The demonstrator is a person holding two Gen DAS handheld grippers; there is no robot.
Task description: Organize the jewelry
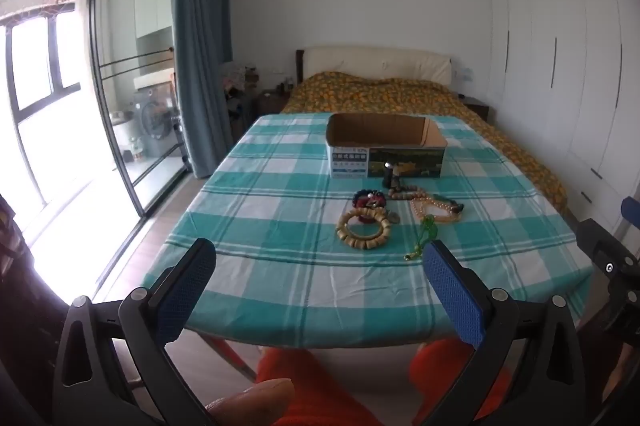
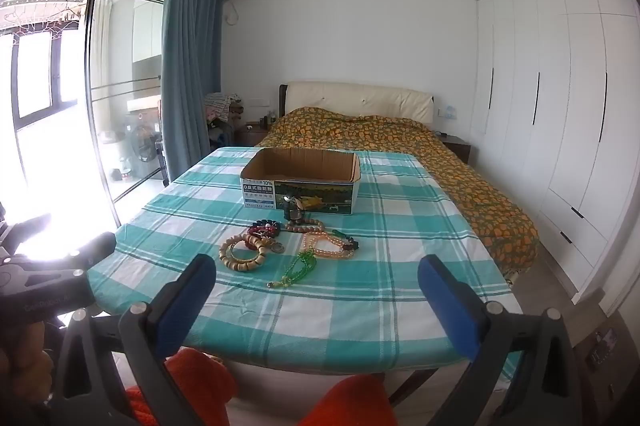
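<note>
Beaded bracelets [image 2: 243,253], necklaces [image 2: 330,246] clustered before open cardboard box [image 2: 300,182].

The left hand-held gripper [image 1: 320,266] has its blue-padded fingers [image 1: 450,290] spread wide, gripping nothing. The right hand-held gripper [image 2: 318,276] is likewise spread wide and bare, level beside the left one.

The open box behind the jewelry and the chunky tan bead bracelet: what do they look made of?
Open box: corrugated cardboard, brown matte inside, glossy-looking printed outside. Chunky tan bead bracelet: probably wood, going by its pale matte blocky beads; bone or resin is possible.
</note>
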